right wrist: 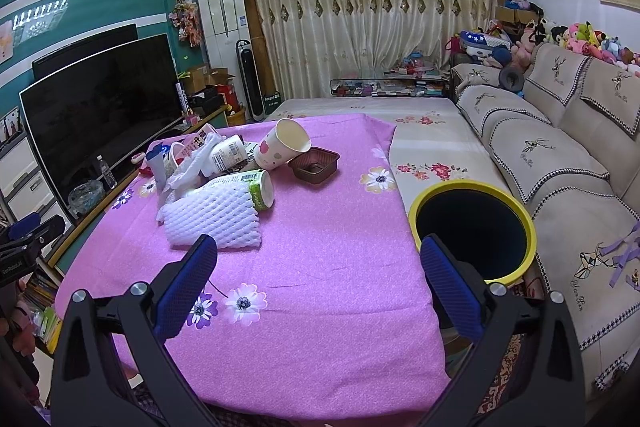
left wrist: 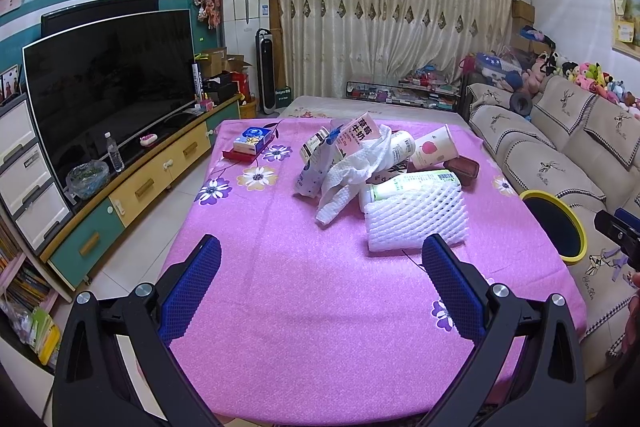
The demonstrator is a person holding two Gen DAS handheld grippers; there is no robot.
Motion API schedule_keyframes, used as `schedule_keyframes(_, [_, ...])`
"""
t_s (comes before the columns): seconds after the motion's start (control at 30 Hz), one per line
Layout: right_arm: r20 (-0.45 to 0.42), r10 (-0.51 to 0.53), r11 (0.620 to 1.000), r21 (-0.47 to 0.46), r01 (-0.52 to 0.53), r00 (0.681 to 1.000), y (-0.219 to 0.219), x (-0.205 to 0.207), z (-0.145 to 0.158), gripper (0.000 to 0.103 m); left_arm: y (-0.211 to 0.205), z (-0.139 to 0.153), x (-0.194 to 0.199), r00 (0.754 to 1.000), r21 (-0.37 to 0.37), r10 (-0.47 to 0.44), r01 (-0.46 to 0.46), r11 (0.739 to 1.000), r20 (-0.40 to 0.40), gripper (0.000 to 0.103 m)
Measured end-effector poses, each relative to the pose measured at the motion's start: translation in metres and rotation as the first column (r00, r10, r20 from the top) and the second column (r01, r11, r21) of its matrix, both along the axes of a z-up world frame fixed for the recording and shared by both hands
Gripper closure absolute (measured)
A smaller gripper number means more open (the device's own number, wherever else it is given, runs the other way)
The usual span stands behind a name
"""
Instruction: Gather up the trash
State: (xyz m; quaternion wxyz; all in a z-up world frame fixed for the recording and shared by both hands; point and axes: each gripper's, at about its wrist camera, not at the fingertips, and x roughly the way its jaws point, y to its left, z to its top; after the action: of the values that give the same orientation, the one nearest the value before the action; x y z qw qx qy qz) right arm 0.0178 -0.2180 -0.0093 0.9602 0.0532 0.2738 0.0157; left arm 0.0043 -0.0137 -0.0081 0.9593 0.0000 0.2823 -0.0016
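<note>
Lying in a loose heap toward the far side of the counter (right wrist: 280,267): white foam fruit netting (right wrist: 212,223) nearest, touching a tipped green-and-white bottle (right wrist: 248,189); crumpled white tissue (left wrist: 352,171) draping over toppled milk cartons (left wrist: 360,135); a paper cup (right wrist: 282,143) with a pink print lying on its side; a brown plastic tray (right wrist: 314,165) sitting upright just beside it. Standing open just beside the counter's right edge: a yellow-rimmed dark bin (right wrist: 472,227).
</note>
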Motion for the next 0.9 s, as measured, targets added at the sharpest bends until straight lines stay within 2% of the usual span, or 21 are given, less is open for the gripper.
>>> schedule_keyframes(0.67, [-0.016, 0.005, 1.000, 0.002, -0.005, 1.000, 0.003, 0.007, -0.007, 0.006, 0.001, -0.005, 0.002, 1.000, 0.006, 0.003, -0.003, 1.000, -0.006, 0.004])
schedule_keyframes(0.9, [0.008, 0.078, 0.996, -0.035, -0.078, 0.997, 0.017, 0.041, -0.002, 0.006, 0.003, -0.007, 0.010, 1.000, 0.007, -0.001, 0.001, 1.000, -0.007, 0.004])
